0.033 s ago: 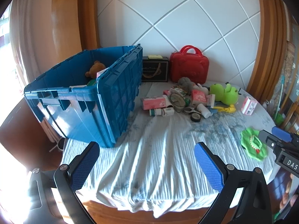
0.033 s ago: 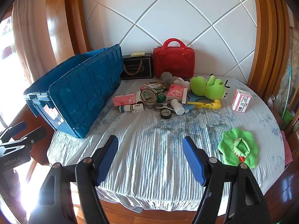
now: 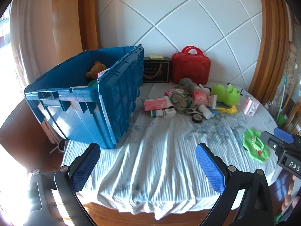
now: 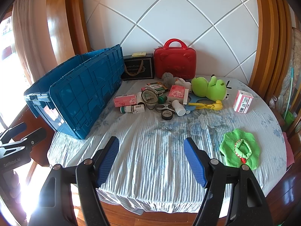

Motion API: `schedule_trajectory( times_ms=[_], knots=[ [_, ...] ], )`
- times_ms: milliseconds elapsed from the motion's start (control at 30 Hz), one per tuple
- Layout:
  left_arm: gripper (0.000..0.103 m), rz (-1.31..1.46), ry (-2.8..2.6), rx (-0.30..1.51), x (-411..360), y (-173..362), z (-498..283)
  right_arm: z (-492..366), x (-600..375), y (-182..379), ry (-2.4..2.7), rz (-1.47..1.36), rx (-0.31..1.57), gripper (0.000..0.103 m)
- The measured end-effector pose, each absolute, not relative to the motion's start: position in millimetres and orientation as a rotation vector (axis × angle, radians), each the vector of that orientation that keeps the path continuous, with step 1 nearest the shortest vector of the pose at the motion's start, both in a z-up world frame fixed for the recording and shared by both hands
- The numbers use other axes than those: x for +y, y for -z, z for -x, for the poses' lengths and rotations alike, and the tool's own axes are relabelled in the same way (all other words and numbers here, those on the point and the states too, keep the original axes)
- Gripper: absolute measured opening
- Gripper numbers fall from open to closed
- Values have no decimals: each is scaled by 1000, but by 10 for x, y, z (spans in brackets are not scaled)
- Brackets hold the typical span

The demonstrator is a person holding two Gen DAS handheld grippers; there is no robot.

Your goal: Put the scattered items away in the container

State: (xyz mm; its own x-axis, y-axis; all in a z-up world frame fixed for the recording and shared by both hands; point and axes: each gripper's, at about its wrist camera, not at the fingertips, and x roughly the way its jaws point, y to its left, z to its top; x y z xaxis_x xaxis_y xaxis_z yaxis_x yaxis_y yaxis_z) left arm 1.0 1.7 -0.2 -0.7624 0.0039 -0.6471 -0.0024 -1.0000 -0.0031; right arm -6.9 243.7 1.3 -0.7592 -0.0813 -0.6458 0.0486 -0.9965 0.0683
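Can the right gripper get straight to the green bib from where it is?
Probably yes. The right gripper is open and empty, and the green bib lies flat by itself on the cloth just to its right, nothing between them.

Blue crate (image 3: 116, 101), red case (image 4: 175, 62)

Left gripper (image 3: 147, 166): jaws spread wide, nothing between them, over the striped cloth (image 3: 150, 160).
Blue crate (image 3: 112, 98): ahead-left, brown teddy (image 3: 96, 71) inside.
Scattered clutter (image 3: 180, 103): ahead, slightly right.
Right gripper (image 3: 282, 141): far right edge.
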Motion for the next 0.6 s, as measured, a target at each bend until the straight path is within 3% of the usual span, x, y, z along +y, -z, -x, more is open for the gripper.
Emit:
schedule_trajectory(
  times_ms=[600],
  knots=[
    [103,1062,-2952,27,1,-1,-18,43,2452,-26,2886,-1061,-87,71]
  ],
)
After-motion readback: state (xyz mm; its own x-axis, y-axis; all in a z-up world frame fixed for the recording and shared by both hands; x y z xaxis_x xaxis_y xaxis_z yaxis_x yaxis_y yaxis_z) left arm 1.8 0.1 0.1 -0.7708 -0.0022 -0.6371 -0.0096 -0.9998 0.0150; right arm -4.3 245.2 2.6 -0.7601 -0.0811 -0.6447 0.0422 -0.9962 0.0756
